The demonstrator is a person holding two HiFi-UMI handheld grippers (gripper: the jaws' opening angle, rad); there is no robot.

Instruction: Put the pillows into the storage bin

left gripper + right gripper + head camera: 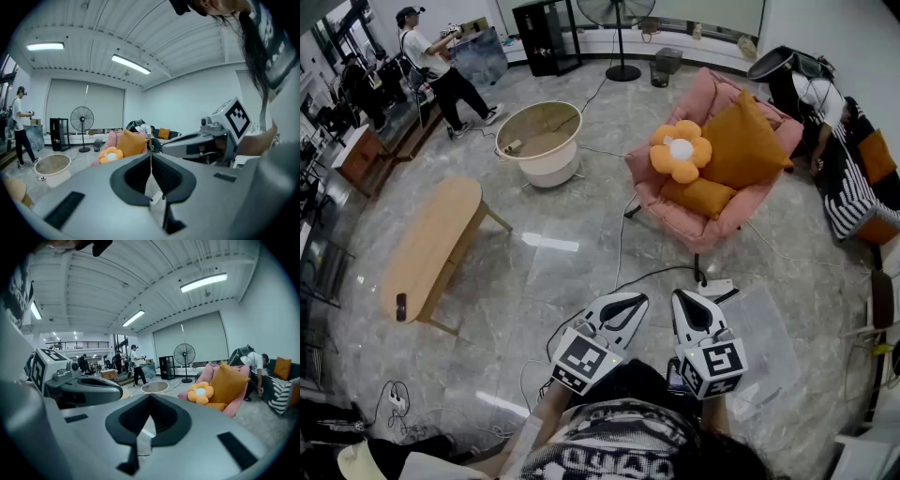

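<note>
Grey marble floor (581, 272) lies all around. At 1 o'clock a pink armchair (741, 223) carries the flower pillow (680, 150), the large orange pillow (742, 141) and, under them, the smaller orange pillow (698, 196). The round storage bin (548, 172) stands well apart at 11 o'clock. At 6 o'clock the left gripper (630, 300) and the right gripper (682, 296) are held side by side, tilted slightly down toward the armchair, each with jaws pressed together on nothing.

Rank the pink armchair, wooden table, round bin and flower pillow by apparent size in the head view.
1. pink armchair
2. wooden table
3. round bin
4. flower pillow

The table lies nearer the camera than the others, so its true rank is unsure.
</note>
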